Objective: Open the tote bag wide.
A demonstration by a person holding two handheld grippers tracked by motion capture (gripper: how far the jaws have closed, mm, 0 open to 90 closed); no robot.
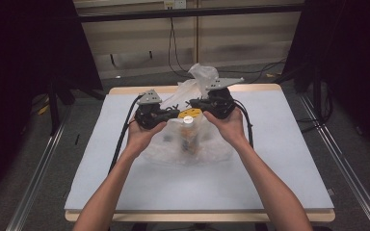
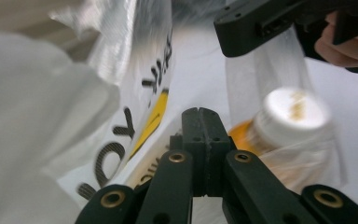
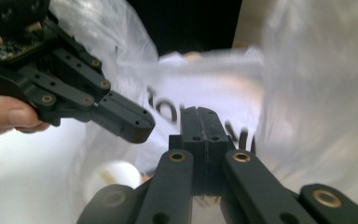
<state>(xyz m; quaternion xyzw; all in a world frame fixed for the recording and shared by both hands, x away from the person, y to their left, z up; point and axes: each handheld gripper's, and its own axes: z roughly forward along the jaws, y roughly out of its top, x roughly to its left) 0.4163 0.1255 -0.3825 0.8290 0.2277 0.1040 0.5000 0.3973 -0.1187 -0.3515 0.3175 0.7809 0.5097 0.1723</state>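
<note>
A clear plastic bag (image 1: pixel 203 77) with yellow and black print stands in the middle of the table, part of it lifted. Inside it an orange bottle with a white cap (image 1: pixel 188 135) stands upright. My left gripper (image 1: pixel 175 114) is shut at the bag's left top edge, its jaws (image 2: pixel 199 112) pressed together with printed film beside them. My right gripper (image 1: pixel 193 102) is shut at the right top edge, and film hangs taut below its tip (image 2: pixel 223 30). The tips point at each other just above the cap (image 2: pixel 293 112). In the right gripper view its shut jaws (image 3: pixel 199 111) face the bag, with the left gripper (image 3: pixel 137 128) beside them and the cap (image 3: pixel 114 179) below.
The pale blue table top (image 1: pixel 279 159) has a wooden rim. Black cables trail from both grippers down along the forearms. Dark curtains and metal floor rails flank the table, and more cables hang at the back wall.
</note>
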